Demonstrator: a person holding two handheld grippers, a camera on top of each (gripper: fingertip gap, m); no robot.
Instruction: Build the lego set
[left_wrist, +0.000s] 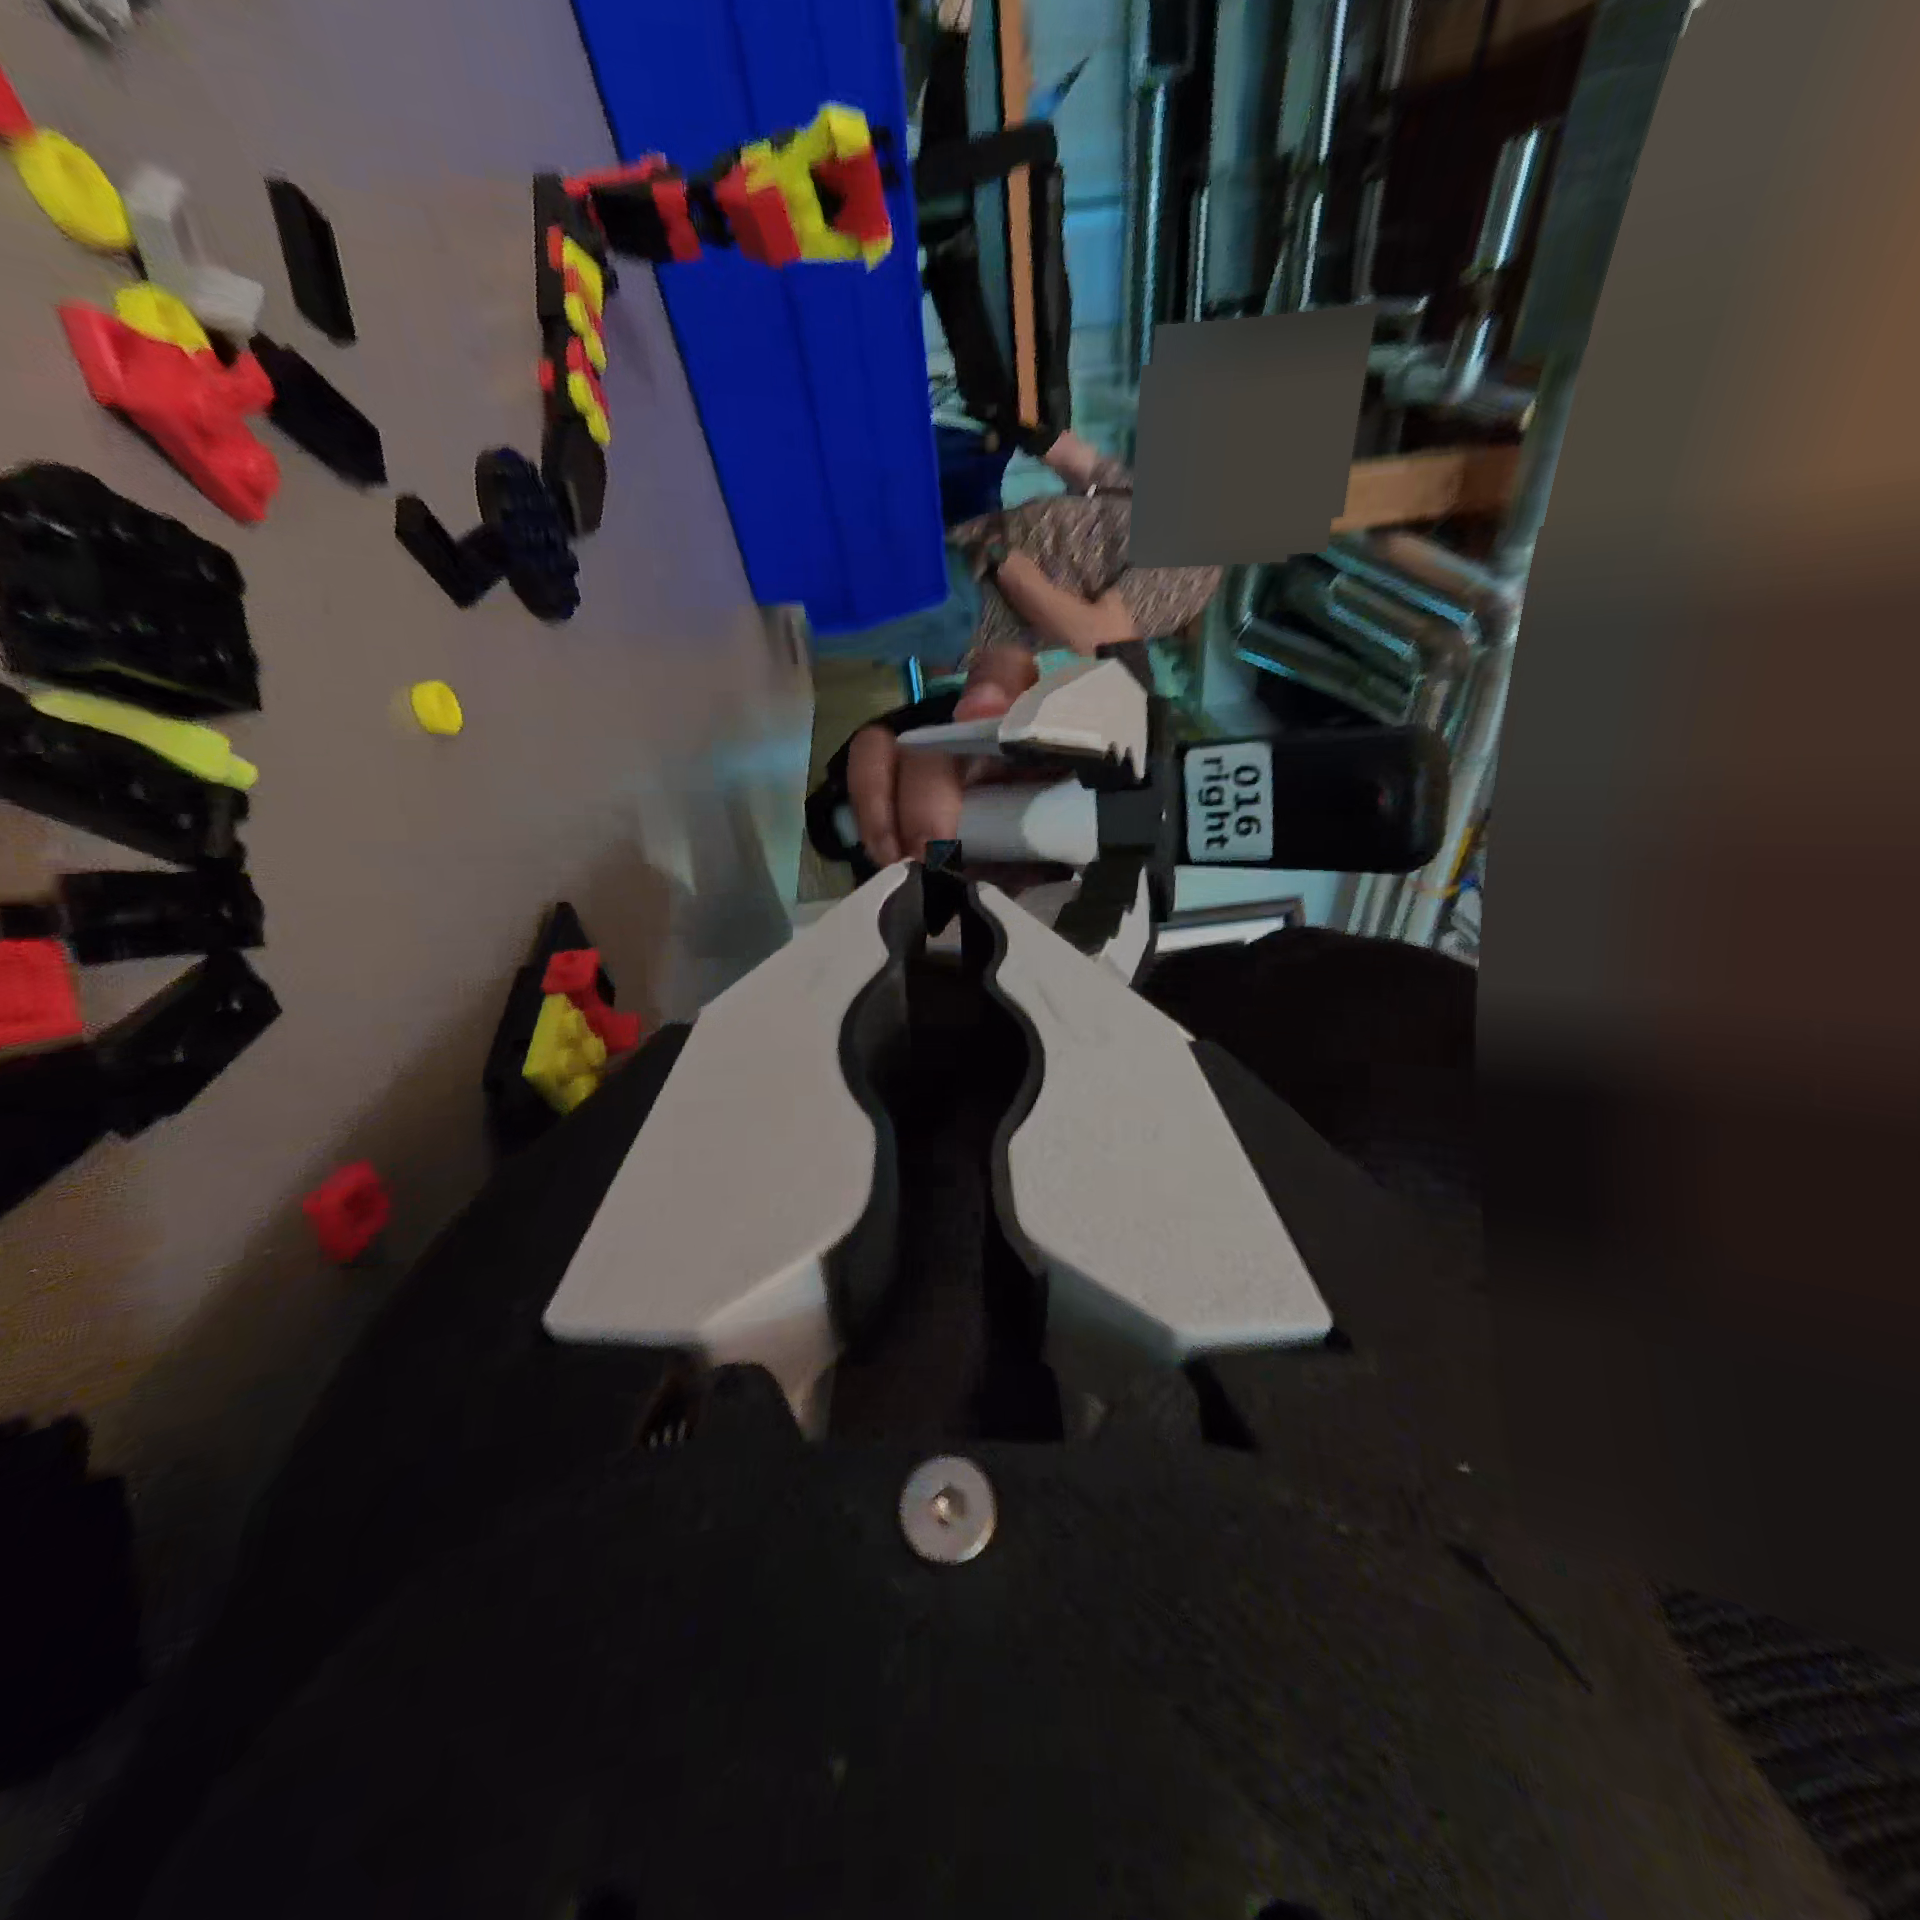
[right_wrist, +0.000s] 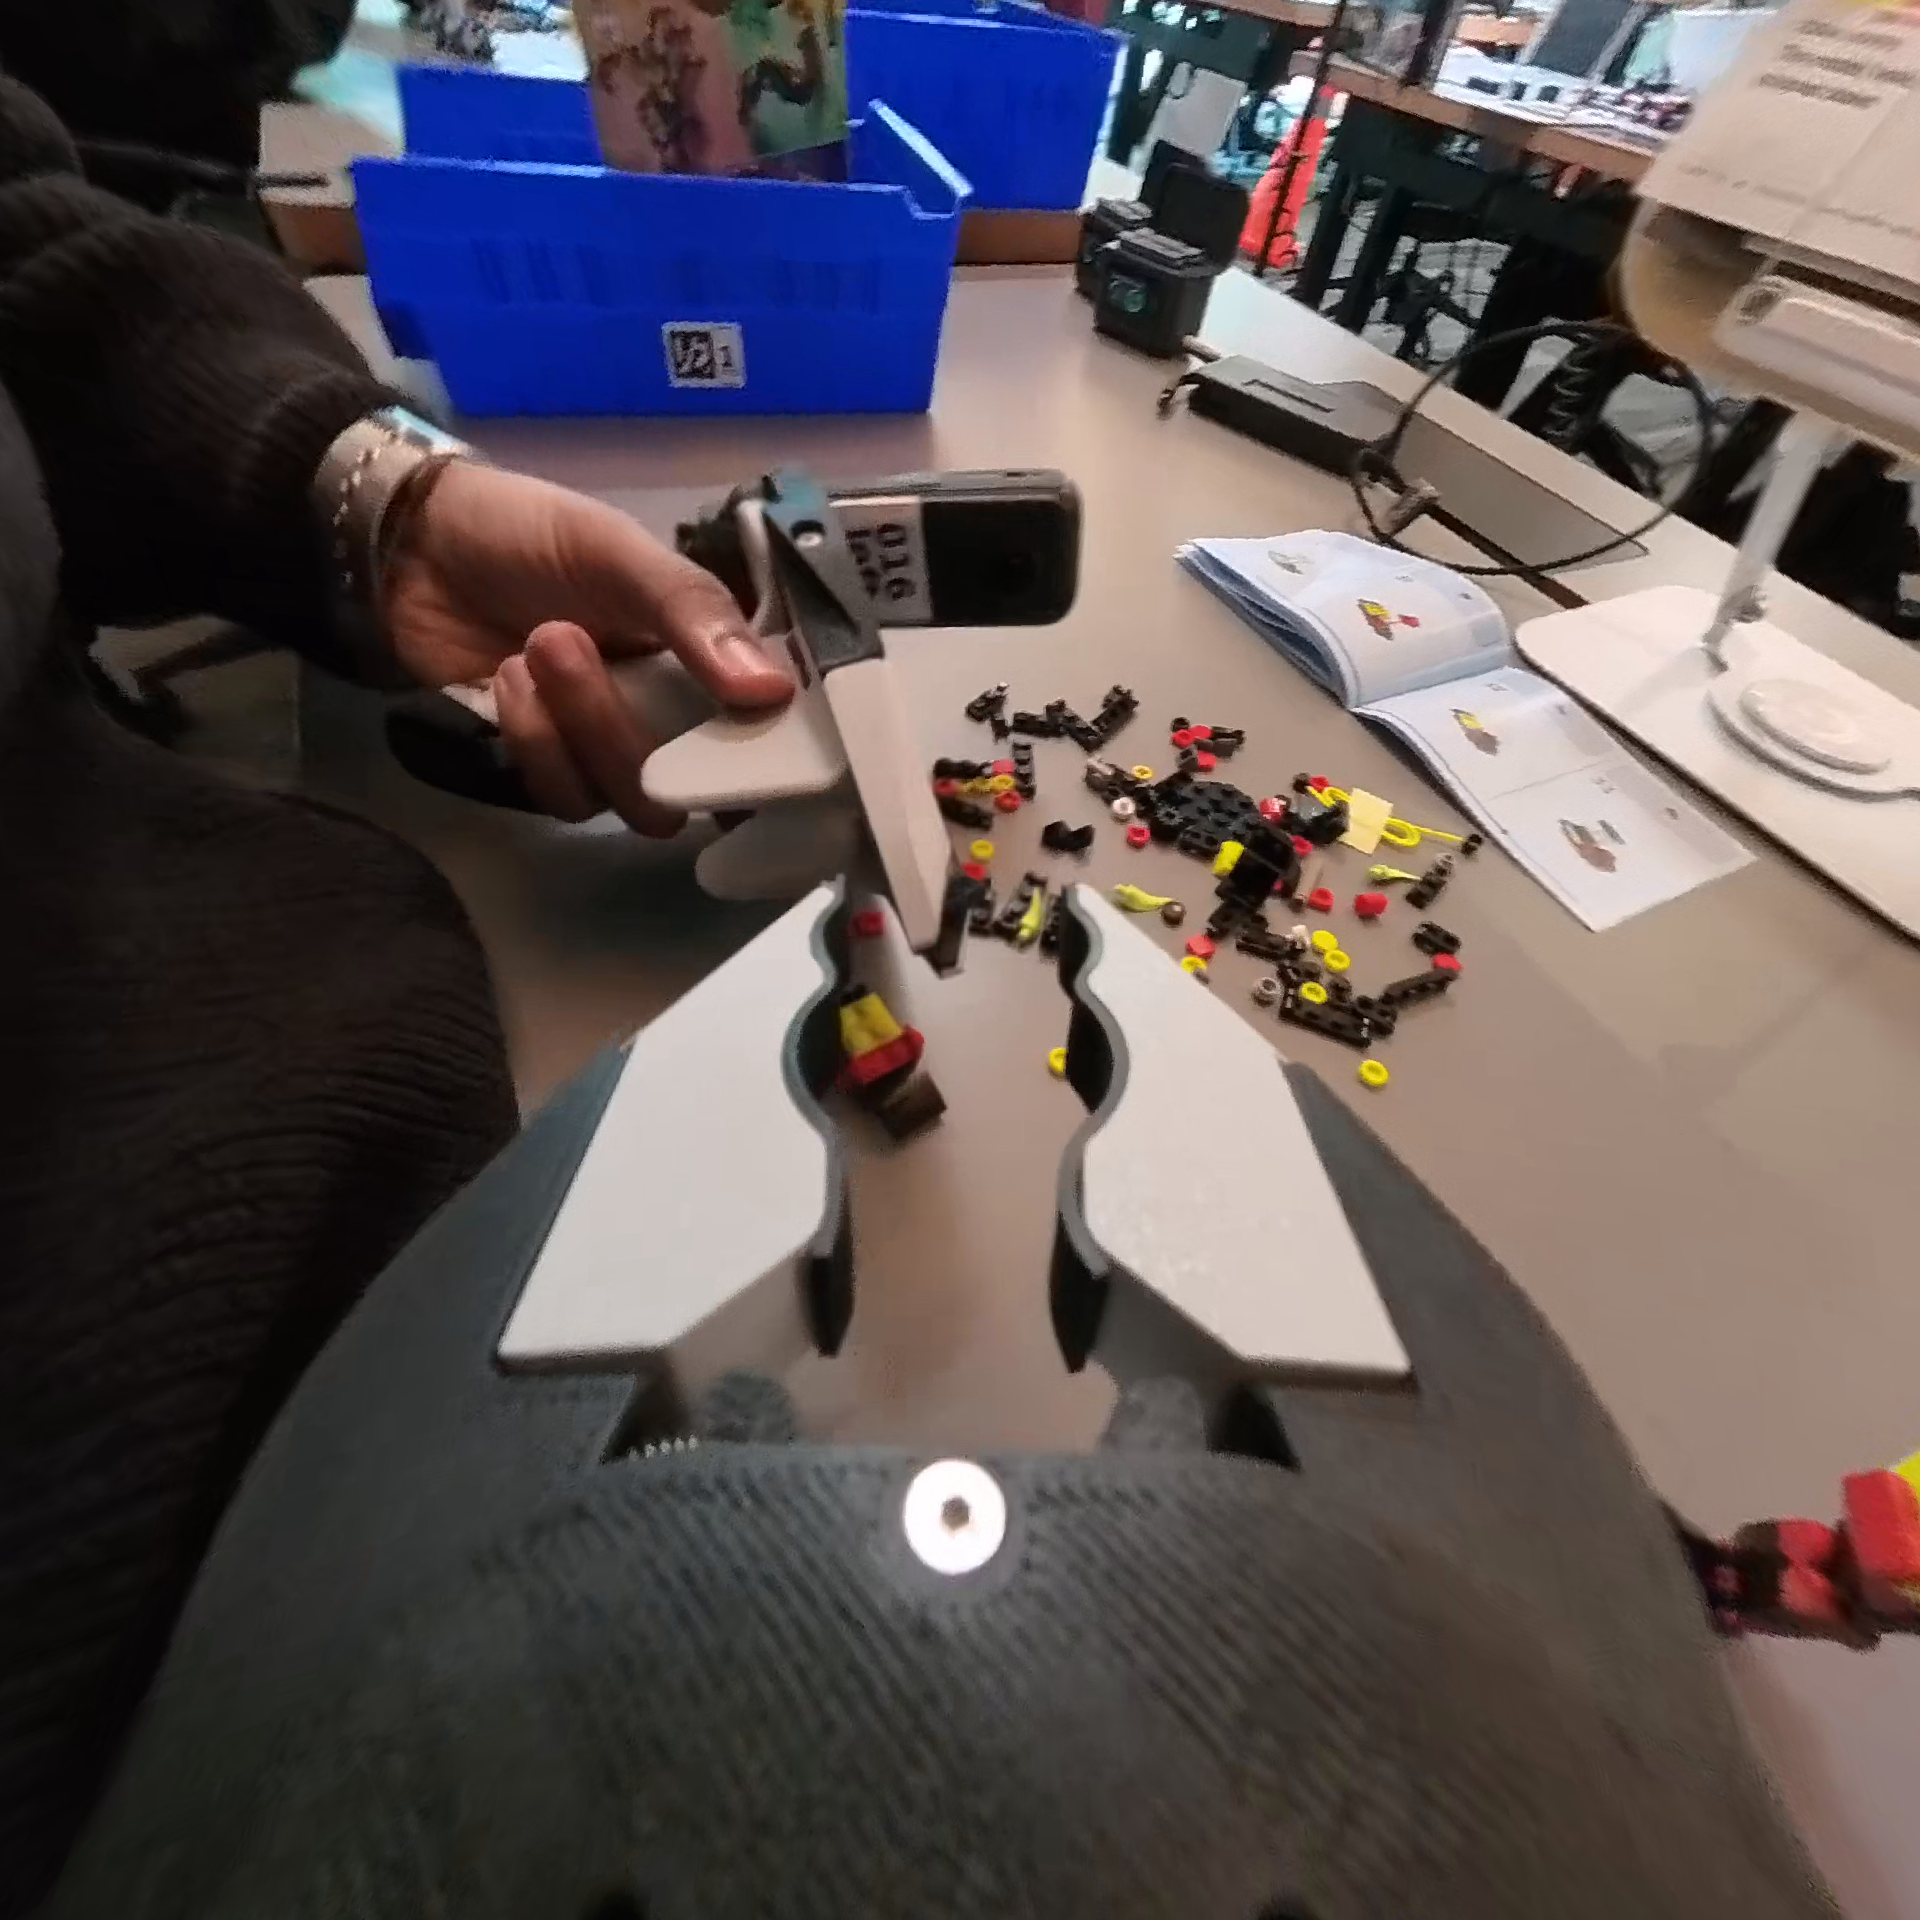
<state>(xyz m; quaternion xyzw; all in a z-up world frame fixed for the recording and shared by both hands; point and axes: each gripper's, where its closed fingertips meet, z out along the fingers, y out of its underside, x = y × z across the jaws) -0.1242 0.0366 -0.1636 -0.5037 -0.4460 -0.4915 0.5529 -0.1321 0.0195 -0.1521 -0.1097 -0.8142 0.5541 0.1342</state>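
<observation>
My left gripper (left_wrist: 940, 883) is shut on a thin black lego piece (left_wrist: 940, 868) and holds it above the table. It also shows in the right wrist view (right_wrist: 938, 948), held by a hand, tips pointing down. My right gripper (right_wrist: 956, 904) is open and empty, its fingers either side of the left gripper's tip; it also shows in the left wrist view (left_wrist: 935, 784). A small yellow, red and black sub-assembly (right_wrist: 878, 1049) lies on the table below, also visible in the left wrist view (left_wrist: 566, 1029). A pile of loose black, red and yellow pieces (right_wrist: 1247, 831) lies just beyond.
An open instruction booklet (right_wrist: 1455, 707) lies to the right of the pile, with a white lamp base (right_wrist: 1683, 665) beyond it. Blue bins (right_wrist: 655, 281) stand at the back. A long red, yellow and black assembly (left_wrist: 727, 208) lies near a bin. A person's dark sleeve (right_wrist: 208, 935) fills the left. The grippers are tip to tip, or close to it.
</observation>
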